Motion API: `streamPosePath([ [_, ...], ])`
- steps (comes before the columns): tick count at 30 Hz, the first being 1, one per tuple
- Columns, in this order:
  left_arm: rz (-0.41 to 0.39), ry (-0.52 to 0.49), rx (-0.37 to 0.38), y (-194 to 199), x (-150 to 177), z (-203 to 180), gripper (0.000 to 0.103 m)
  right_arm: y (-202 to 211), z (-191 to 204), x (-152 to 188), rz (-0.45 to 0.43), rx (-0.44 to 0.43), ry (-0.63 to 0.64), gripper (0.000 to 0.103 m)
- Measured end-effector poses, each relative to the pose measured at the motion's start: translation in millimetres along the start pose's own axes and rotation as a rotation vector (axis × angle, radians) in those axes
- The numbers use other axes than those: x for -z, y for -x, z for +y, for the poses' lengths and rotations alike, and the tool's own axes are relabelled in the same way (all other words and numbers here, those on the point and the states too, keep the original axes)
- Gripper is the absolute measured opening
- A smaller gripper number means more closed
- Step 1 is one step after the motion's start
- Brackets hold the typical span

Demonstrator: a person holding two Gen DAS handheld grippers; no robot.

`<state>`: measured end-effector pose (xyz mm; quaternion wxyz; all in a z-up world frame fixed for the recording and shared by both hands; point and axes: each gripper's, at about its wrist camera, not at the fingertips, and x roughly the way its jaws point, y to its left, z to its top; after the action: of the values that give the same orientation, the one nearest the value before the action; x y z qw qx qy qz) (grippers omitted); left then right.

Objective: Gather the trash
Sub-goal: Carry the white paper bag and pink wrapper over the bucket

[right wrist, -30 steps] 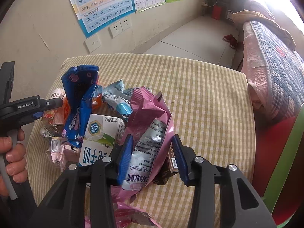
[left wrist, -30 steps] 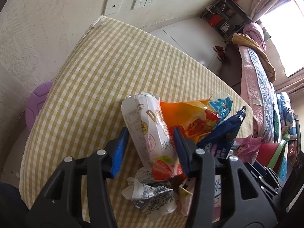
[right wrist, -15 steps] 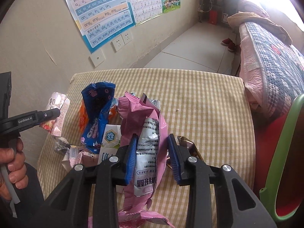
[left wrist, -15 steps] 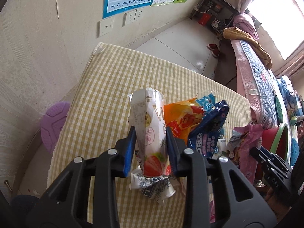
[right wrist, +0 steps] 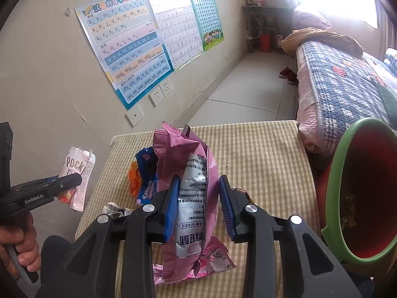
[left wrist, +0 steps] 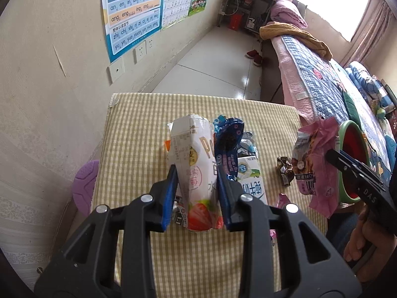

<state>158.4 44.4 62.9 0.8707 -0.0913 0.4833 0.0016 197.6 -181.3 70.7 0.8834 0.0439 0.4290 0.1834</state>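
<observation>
My left gripper (left wrist: 197, 181) is shut on a white Pocky wrapper (left wrist: 193, 159) with a strawberry print and holds it above the checked table (left wrist: 139, 124). It also shows in the right wrist view (right wrist: 78, 173). My right gripper (right wrist: 198, 198) is shut on a pink snack bag (right wrist: 191, 181), lifted off the table; it shows in the left wrist view (left wrist: 312, 164) too. On the table lie a blue Oreo wrapper (left wrist: 229, 146), a milk carton (left wrist: 250, 181) and a small dark wrapper (left wrist: 285, 171). A red bin with a green rim (right wrist: 335, 188) stands at the right.
The table stands against a wall with posters (right wrist: 129, 47) and sockets (right wrist: 161, 92). A bed (right wrist: 347, 82) runs along the right. A purple stool (left wrist: 84, 186) sits left of the table. An orange wrapper (right wrist: 134, 181) and another pink wrapper (right wrist: 215, 260) lie on the table.
Both grippers have risen and pulled back with their wrappers lifted off the pile. The pink bag has moved right, close to the red bin.
</observation>
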Motion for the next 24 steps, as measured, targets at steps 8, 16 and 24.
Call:
streamPosePath([
  [8,-0.061,-0.015,0.050,18.9,-2.9,-37.8,0.030,28.4,-17.9,3.7,-0.031,0.012,-0.007,0.031],
  [16,-0.085,-0.038,0.145,15.6,-5.6,-109.9,0.030,64.8,-64.9,10.1,-0.045,0.070,-0.015,0.031],
  [24,-0.057,-0.129,0.252,-0.1,-5.9,-195.7,0.030,106.5,-139.5,17.9,-0.072,0.172,-0.082,0.031],
])
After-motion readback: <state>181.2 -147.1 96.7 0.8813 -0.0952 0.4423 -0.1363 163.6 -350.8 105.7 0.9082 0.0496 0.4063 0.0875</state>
